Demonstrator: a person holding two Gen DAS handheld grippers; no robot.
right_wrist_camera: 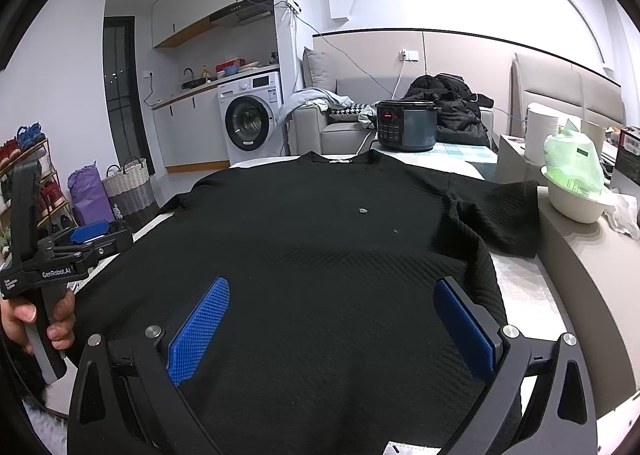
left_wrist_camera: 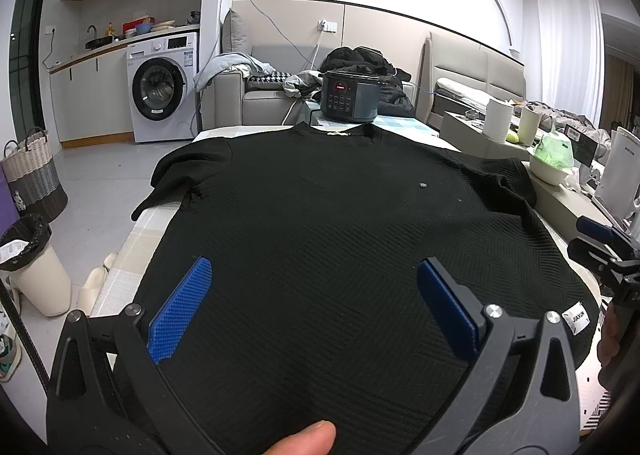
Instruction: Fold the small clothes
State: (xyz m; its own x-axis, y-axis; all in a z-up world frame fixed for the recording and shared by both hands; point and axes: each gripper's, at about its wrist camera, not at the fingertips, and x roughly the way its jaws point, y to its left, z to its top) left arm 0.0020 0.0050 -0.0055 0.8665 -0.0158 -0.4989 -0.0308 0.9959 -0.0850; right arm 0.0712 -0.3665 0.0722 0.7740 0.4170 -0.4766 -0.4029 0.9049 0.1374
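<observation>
A black shirt [left_wrist_camera: 320,223] lies flat on the table [left_wrist_camera: 120,287], collar far, near hem cut off under both cameras. Left gripper [left_wrist_camera: 316,295] and right gripper [right_wrist_camera: 332,319] hover over it, jaws spread, holding nothing. Only the left view shows the hem label [left_wrist_camera: 576,318]; only the right shows the crumpled sleeve [right_wrist_camera: 492,215]
</observation>
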